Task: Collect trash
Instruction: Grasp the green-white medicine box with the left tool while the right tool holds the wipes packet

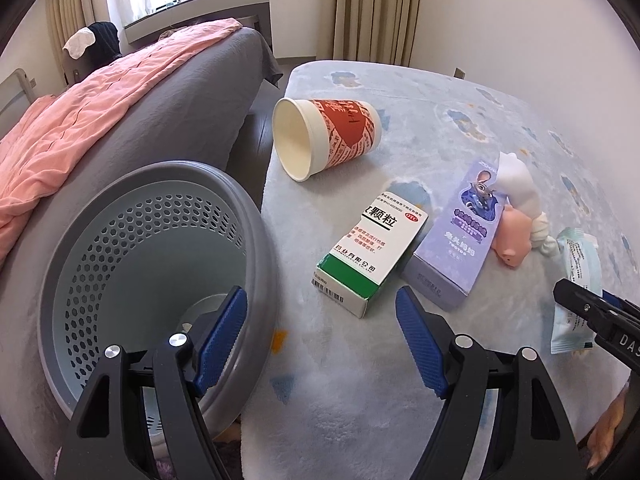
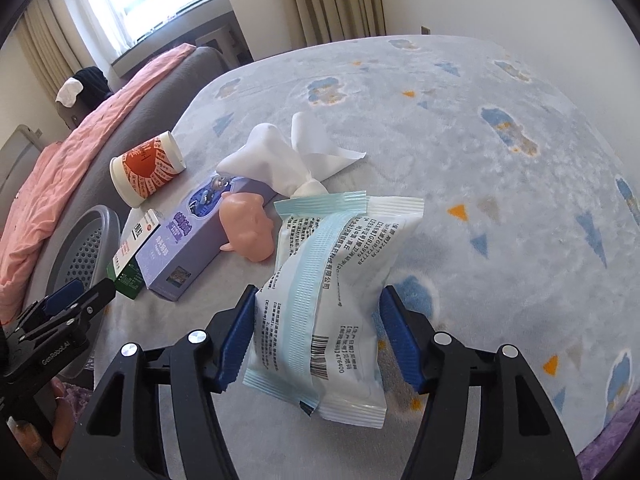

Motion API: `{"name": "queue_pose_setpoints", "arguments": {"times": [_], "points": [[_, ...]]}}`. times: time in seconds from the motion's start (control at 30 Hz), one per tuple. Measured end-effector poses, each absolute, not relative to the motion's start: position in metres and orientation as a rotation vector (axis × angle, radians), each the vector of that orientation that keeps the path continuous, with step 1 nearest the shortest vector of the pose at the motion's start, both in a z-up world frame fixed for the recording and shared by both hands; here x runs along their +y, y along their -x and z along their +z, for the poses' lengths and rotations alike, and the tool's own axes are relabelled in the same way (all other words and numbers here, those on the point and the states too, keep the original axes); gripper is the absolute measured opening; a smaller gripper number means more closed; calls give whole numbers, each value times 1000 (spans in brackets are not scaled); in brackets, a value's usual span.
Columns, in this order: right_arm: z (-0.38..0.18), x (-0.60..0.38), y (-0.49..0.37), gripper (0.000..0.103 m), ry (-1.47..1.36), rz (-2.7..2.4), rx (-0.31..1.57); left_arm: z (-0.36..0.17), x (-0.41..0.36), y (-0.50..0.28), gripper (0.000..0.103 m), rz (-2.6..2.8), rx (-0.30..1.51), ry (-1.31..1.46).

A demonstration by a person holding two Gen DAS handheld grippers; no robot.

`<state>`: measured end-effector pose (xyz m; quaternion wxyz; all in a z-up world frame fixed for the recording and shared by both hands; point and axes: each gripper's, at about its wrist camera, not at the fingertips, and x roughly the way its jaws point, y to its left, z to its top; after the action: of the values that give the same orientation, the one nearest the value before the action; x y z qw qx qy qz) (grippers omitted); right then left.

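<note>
Right gripper (image 2: pixel 318 338): tilted down over the bed (image 2: pixel 500 184); blue ribbed fingers (image 2: pixel 236 344) either side of a crinkly white-and-blue packet (image 2: pixel 332 300), seemingly touching it, grip unclear.
Left gripper (image 1: pixel 320 340): tilted down, fingers wide apart, nothing between.
Ahead of left fingers: cardboard medicine box (image 1: pixel 370 258), tipped paper cup (image 1: pixel 324 136).
Left of them: perforated grey bin (image 1: pixel 160 264), base partly hidden.

Two boxes (image 1: pixel 370 258), one cup (image 1: pixel 326 138), one packet (image 2: pixel 326 300)
</note>
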<state>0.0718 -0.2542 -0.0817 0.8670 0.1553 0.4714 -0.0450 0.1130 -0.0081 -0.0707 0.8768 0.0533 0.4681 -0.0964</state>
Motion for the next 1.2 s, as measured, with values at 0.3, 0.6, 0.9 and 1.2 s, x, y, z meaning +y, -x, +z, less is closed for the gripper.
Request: {"name": "queue_pose_setpoints", "arguments": {"times": [0.3, 0.6, 0.9, 1.2], "points": [[-76, -256, -67, 60, -339, -46, 962, -82, -30, -124, 73, -177, 990, -204], [-73, -268, -63, 61, -370, -31, 937, -88, -48, -131, 73, -192, 983, -239], [-74, -274, -60, 61, -388, -26, 932, -96, -55, -147, 73, -225, 986, -202], [-76, -275, -61, 61, -392, -22, 935, -92, -51, -143, 45, -279, 984, -150]]}}
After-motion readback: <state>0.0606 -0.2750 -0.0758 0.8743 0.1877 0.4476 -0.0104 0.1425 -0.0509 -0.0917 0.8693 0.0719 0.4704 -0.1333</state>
